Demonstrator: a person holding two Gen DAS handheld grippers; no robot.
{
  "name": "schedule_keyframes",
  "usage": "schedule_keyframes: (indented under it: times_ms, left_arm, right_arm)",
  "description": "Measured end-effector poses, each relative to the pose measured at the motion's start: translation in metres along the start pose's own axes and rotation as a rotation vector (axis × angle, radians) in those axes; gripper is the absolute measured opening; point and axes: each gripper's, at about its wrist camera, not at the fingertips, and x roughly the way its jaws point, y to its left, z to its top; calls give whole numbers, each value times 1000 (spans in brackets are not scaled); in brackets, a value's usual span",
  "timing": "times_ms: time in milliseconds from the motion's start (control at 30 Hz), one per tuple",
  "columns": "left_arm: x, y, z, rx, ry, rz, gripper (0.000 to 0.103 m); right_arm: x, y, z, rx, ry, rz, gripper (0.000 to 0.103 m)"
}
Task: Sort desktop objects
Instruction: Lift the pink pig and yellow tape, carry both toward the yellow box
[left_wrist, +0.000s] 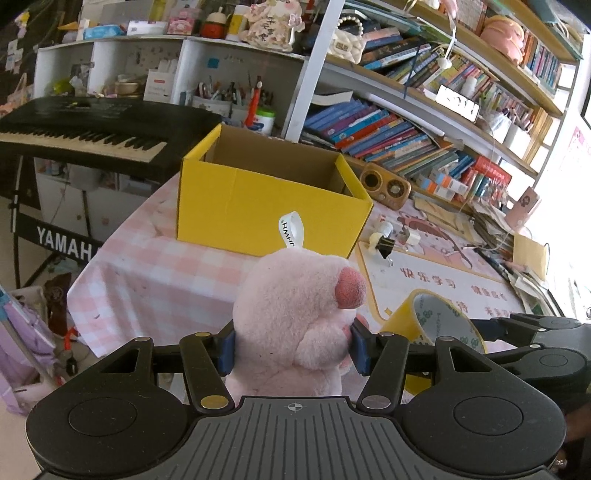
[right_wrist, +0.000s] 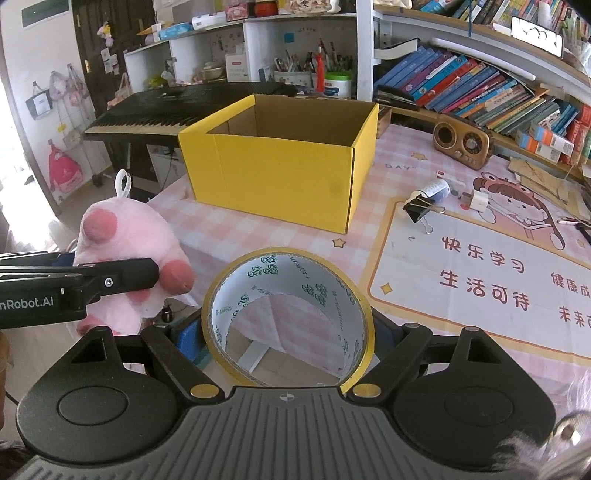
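Note:
My left gripper (left_wrist: 293, 349) is shut on a pink plush toy (left_wrist: 295, 314) and holds it above the table's near left corner; the toy also shows in the right wrist view (right_wrist: 125, 243). My right gripper (right_wrist: 288, 338) is shut on a yellow tape roll (right_wrist: 288, 314), held up near the table's front edge; the roll also shows in the left wrist view (left_wrist: 439, 325). An open yellow cardboard box (left_wrist: 266, 206) stands ahead on the pink checked tablecloth (left_wrist: 155, 280), and its inside looks empty in the right wrist view (right_wrist: 280, 162).
On the table right of the box lie a black binder clip (right_wrist: 419, 212), a small white roll (right_wrist: 436, 190) and a white plug (right_wrist: 478, 201) on a printed mat (right_wrist: 480, 266). A wooden radio (right_wrist: 461, 146) and books stand behind. A keyboard (left_wrist: 85, 136) is left.

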Motion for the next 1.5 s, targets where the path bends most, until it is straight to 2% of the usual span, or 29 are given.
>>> schedule_keyframes:
  times_ms: [400, 667, 1133, 1500]
  left_arm:
    - [4, 4, 6, -26, -3, 5, 57]
    - [11, 2, 26, -27, -38, 11, 57]
    - [45, 0, 88, -17, -122, 44, 57]
    - [91, -5, 156, 42, -220, 138, 57]
  right_arm:
    - [3, 1, 3, -4, 0, 2, 85]
    - [14, -5, 23, 2, -14, 20, 85]
    - [40, -27, 87, -6, -84, 74, 85]
    - [65, -61, 165, -25, -199, 101, 85]
